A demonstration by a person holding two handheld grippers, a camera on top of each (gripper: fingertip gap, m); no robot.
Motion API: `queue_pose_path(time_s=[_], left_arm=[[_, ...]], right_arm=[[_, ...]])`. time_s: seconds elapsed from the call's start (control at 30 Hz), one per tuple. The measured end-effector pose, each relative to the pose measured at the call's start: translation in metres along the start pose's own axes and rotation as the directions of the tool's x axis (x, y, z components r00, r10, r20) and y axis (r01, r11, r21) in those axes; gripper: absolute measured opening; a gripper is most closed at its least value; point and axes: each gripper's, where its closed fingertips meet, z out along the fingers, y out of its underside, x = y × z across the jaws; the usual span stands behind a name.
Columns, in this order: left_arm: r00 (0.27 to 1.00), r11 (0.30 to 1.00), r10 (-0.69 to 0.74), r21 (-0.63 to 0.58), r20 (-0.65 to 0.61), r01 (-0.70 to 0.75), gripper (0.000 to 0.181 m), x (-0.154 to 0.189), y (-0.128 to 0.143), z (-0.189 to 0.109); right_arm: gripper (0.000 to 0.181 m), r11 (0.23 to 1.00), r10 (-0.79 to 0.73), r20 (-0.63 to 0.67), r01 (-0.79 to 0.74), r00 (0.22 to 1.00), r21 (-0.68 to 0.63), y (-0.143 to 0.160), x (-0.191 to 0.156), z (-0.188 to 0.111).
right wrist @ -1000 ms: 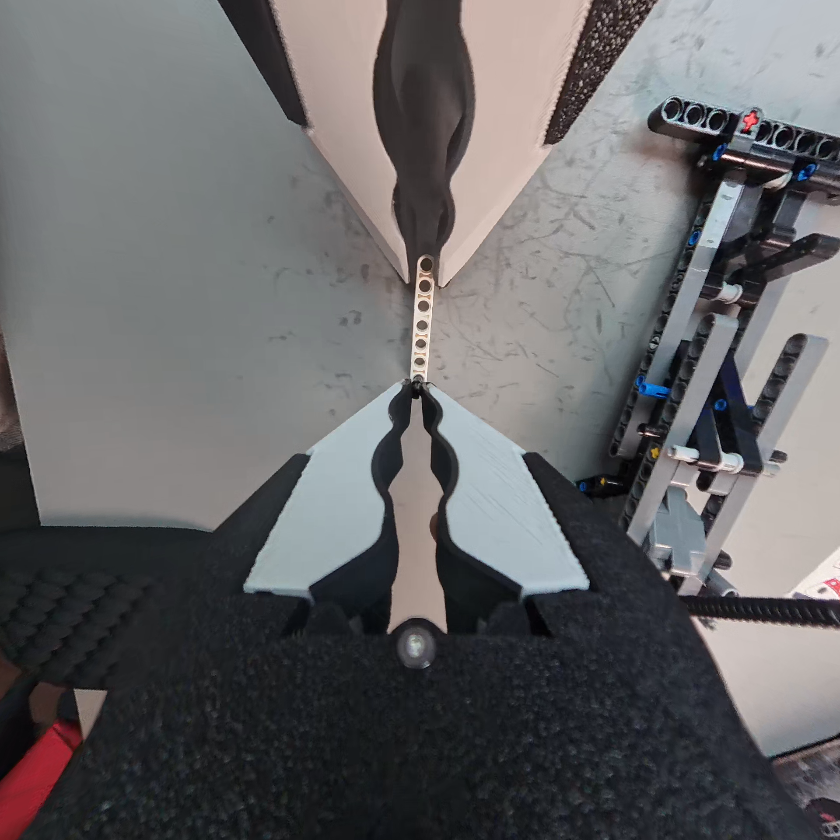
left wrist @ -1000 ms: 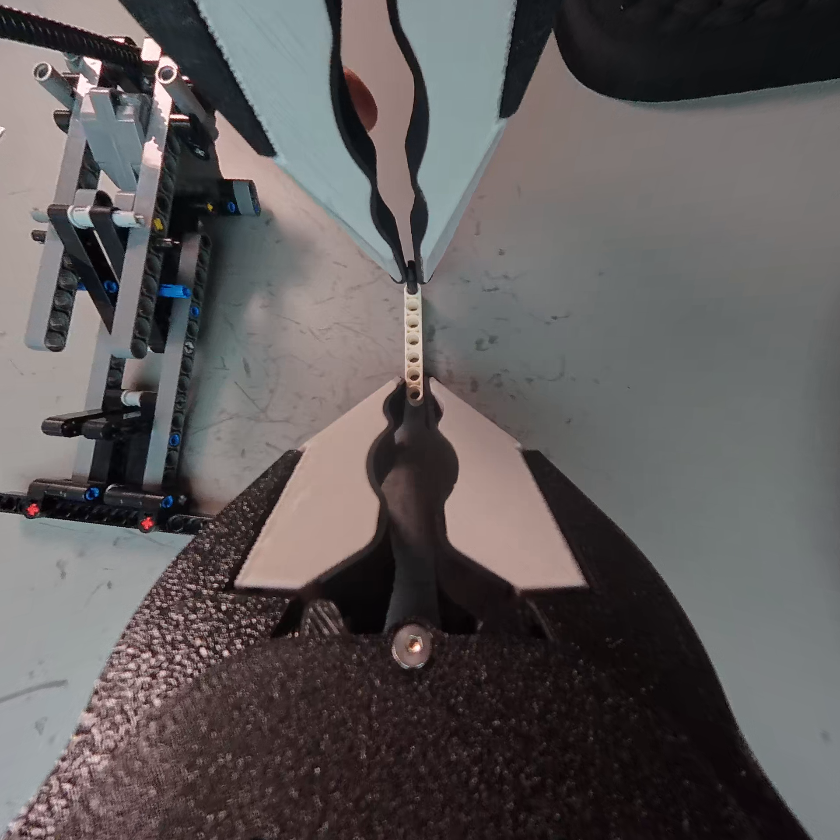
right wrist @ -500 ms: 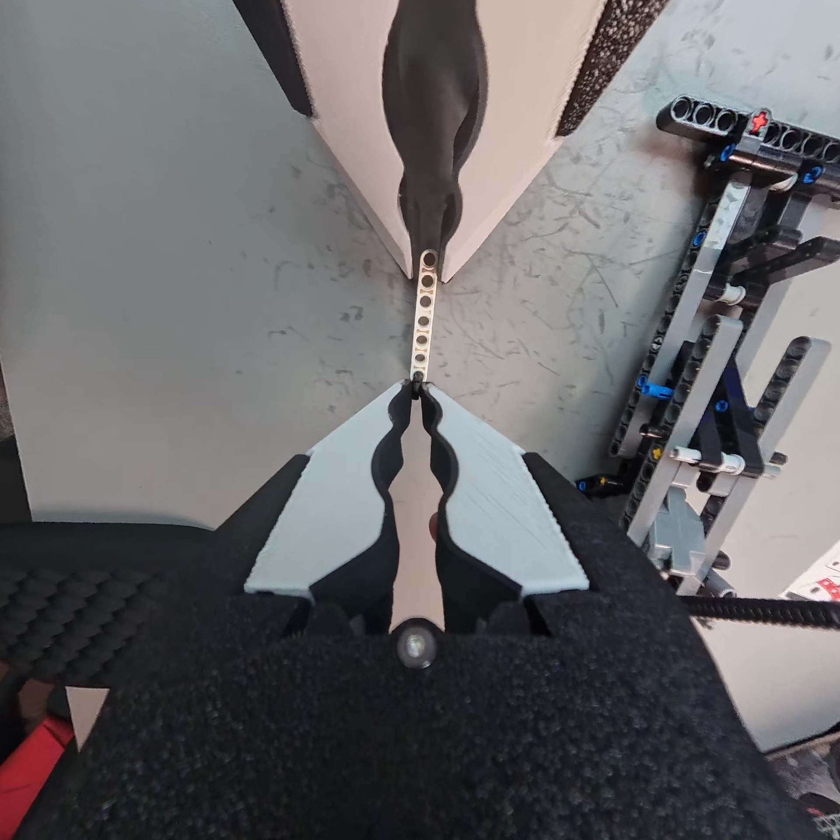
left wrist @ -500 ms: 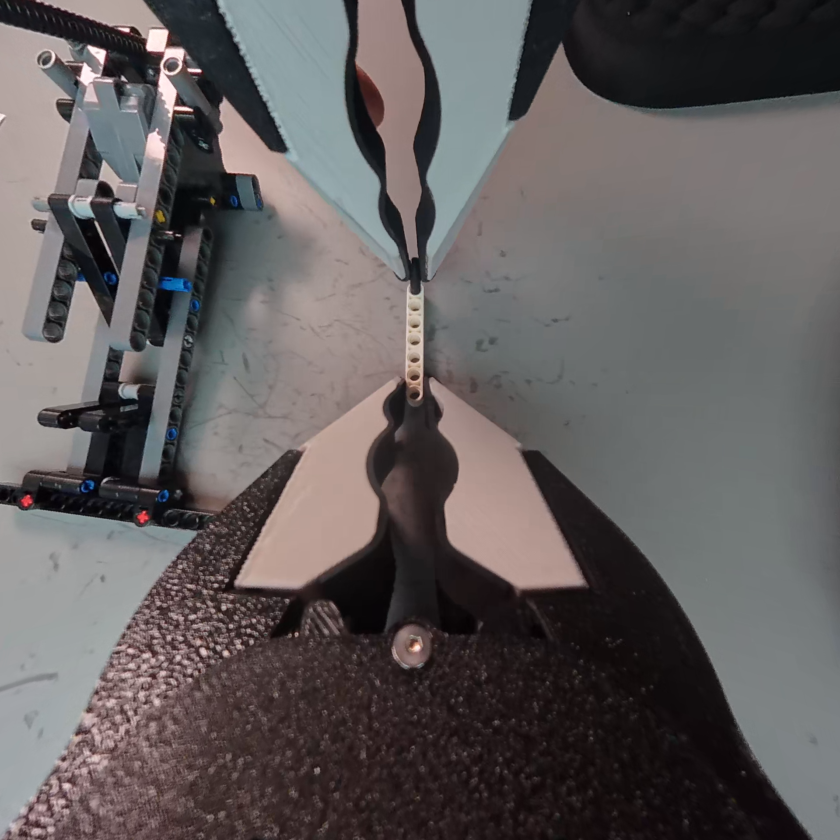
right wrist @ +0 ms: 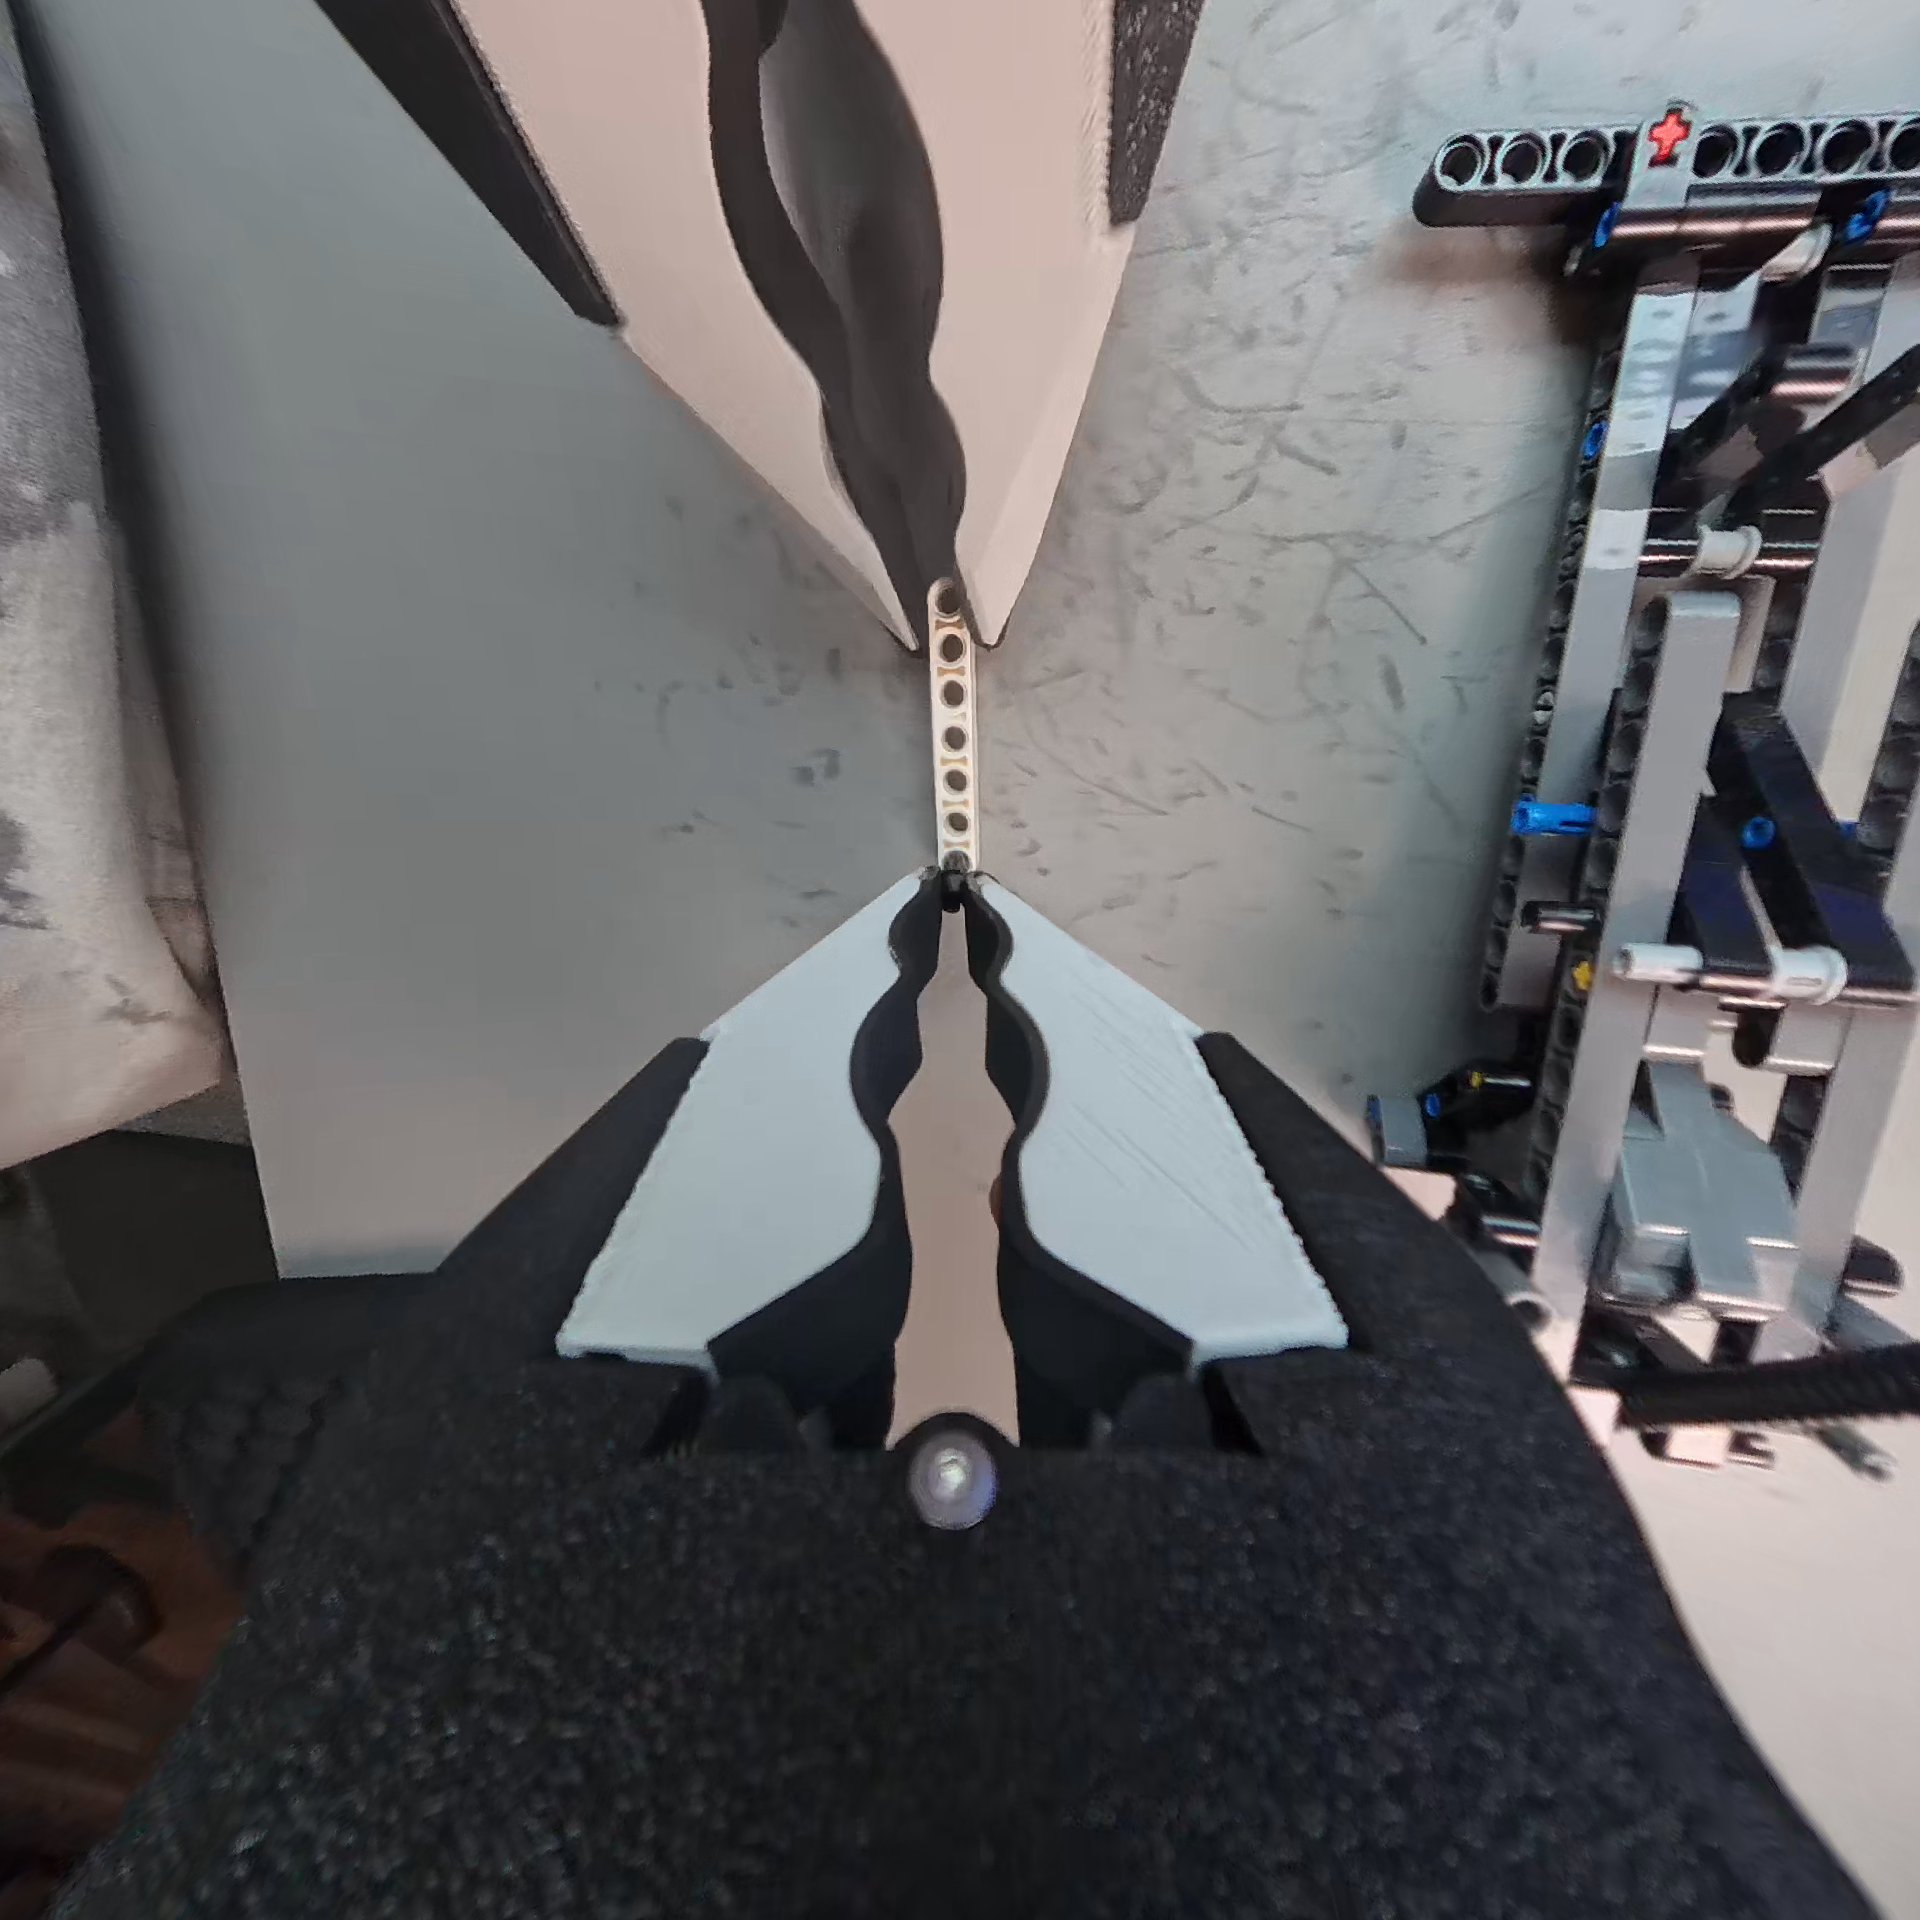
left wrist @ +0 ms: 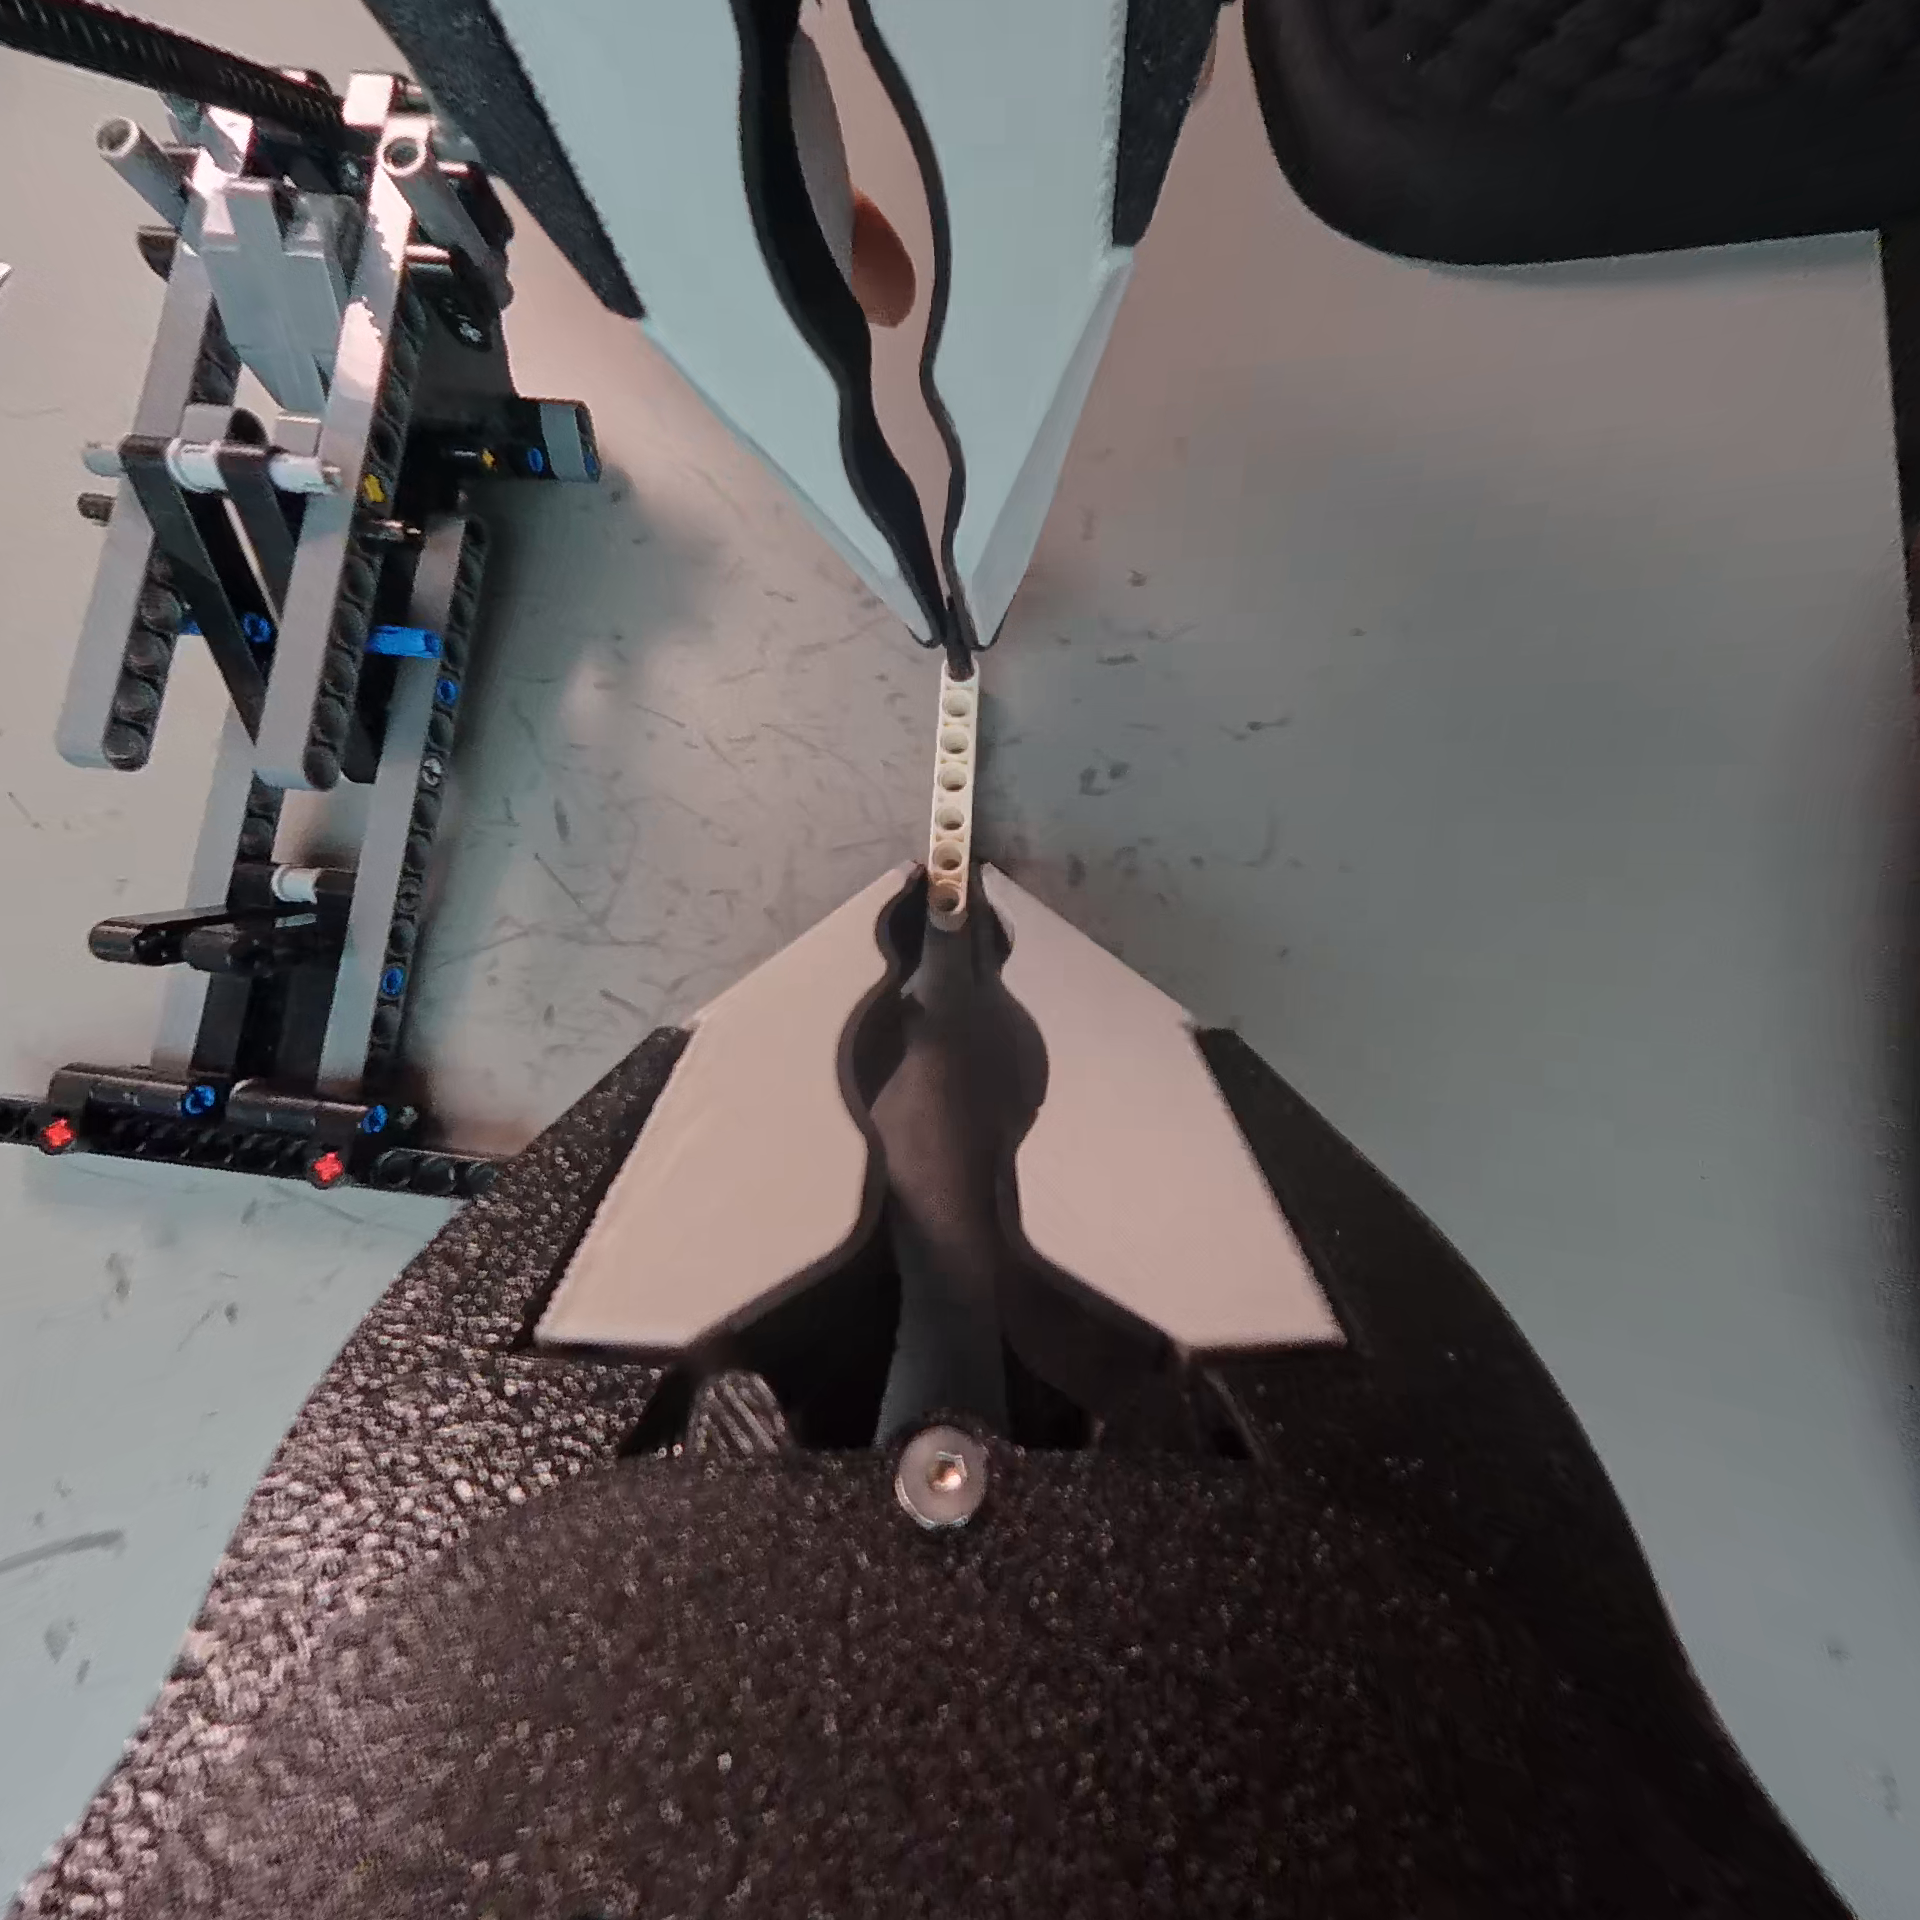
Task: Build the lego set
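Both tongs are staying clamped, the left tongs (left wrist: pixel 951 904) on the white beam (left wrist: pixel 956 779) and the right tongs (right wrist: pixel 954 883) on a small black pin (right wrist: pixel 953 891) at its other end, while the pair is swinging nearer the half-built model (right wrist: pixel 1704 790), so the pin is probably seating now.

A pale grey bench (left wrist: pixel 1455 727), scuffed and scratched all over; a black textured pad (left wrist: pixel 1579 114) lies at its far edge in the left wrist view

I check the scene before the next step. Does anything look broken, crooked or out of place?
Nothing stands out. The white beam is straight, with the left gripper and the right gripper at opposite ends. The lego model lies intact on the scratched table.
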Motion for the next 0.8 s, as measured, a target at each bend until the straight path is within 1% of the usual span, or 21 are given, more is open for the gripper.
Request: queue_pose_path(time_s=[0.1,0.2,0.27,0.33,0.43,0.57,0.7,0.8], left_arm=[[1.0,0.998,-0.006,0.062,-0.013,0.007,0.016,-0.001,-0.007,-0.008],[0.999,0.991,0.013,0.132,-0.033,-0.009,0.021,0.002,-0.017,-0.016],[0.998,0.981,0.046,0.193,-0.052,-0.035,0.022,0.008,-0.028,-0.021],[0.995,0.967,0.071,0.251,-0.074,-0.05,0.02,0.016,-0.038,-0.028],[0.992,0.959,0.084,0.278,-0.09,-0.056,0.009,0.021,-0.042,-0.031],[0.991,0.961,0.066,0.276,-0.116,-0.032,0.006,0.024,-0.042,-0.031],[0.981,0.946,0.047,0.323,-0.19,0.017,0.006,0.029,-0.048,-0.039],[0.972,0.938,0.048,0.345,-0.231,0.036,0.006,0.032,-0.051,-0.044]], right_arm=[[0.004,0.994,0.012,-0.006,-0.011,1.0,0.11,-0.009,-0.003,-0.008],[0.004,0.961,-0.014,-0.025,0.02,1.0,0.277,-0.032,-0.012,-0.025],[0.004,0.94,-0.028,-0.038,0.04,0.999,0.34,-0.044,-0.018,-0.033],[0.004,0.933,-0.052,-0.063,0.071,0.997,0.352,-0.048,-0.024,-0.034],[0.004,0.927,-0.061,-0.072,0.083,0.996,0.366,-0.05,-0.03,-0.032],[0.004,0.918,-0.073,-0.095,0.104,0.993,0.384,-0.051,-0.032,-0.033],[0.004,0.877,-0.099,-0.131,0.148,0.986,0.458,-0.056,-0.038,-0.041],[0.004,0.852,-0.124,-0.191,0.204,0.974,0.483,-0.059,-0.042,-0.045]])
